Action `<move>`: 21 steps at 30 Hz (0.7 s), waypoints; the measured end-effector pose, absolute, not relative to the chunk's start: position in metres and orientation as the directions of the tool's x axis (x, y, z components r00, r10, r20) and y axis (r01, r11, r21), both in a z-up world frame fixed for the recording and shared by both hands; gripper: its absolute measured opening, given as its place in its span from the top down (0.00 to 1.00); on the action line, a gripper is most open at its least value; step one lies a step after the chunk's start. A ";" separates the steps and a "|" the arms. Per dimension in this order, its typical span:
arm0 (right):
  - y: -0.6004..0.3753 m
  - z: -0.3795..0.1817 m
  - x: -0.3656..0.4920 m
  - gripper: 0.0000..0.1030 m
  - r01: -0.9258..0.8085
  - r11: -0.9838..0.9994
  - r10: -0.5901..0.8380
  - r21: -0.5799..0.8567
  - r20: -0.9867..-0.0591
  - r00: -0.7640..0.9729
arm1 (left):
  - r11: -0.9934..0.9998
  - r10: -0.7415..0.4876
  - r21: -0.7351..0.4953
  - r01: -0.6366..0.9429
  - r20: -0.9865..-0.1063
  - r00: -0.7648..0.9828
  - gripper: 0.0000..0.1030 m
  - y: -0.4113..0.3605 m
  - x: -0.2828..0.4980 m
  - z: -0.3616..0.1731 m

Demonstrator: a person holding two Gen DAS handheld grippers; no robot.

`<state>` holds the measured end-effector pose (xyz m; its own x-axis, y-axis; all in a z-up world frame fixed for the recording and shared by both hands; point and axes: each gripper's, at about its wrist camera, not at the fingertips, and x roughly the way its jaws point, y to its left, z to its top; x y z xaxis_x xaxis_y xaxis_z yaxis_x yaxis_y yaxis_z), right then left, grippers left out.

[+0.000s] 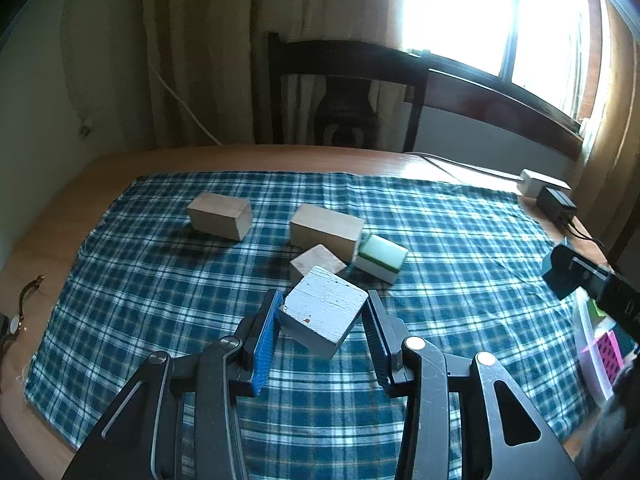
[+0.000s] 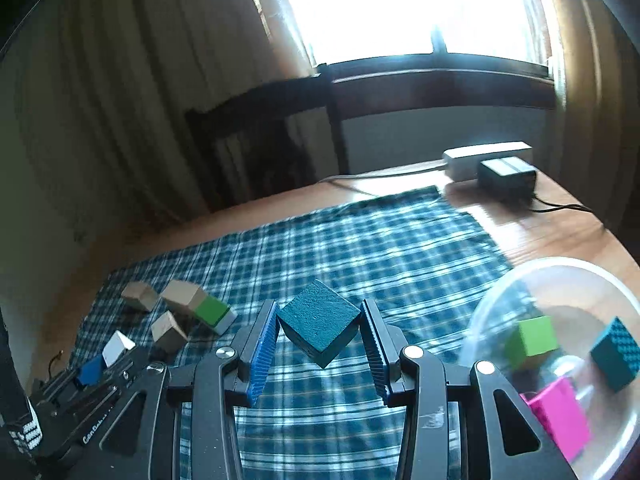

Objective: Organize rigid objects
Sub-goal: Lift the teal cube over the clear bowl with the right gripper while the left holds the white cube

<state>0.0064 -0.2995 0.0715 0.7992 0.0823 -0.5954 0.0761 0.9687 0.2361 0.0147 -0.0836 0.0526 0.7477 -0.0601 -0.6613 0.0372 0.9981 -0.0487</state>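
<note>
Left gripper [image 1: 323, 312]: pinching the white block [image 1: 323, 316], lifted over the checked cloth [image 1: 160, 280].
Plain wooden blocks [image 1: 326, 232]: resting farther back on the surface.
Right gripper [image 2: 319, 322]: pinching the teal block [image 2: 319, 320], held aloft.
Clear bowl [image 2: 500, 292]: near right, holding green [image 2: 531, 341], teal and pink blocks.

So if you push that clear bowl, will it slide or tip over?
The clear bowl would probably slide easily: it looks like thin plastic, so likely light. It seems unlikely to tip, being wide and low. The green cube, teal cube and pink block inside add a little weight and may rattle about.
</note>
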 end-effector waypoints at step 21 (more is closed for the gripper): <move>-0.358 0.076 -0.019 0.57 0.338 0.903 -0.130 0.267 -0.579 0.805 | 0.988 -0.140 -0.037 0.152 -0.640 0.755 0.59 -0.114 -0.003 0.055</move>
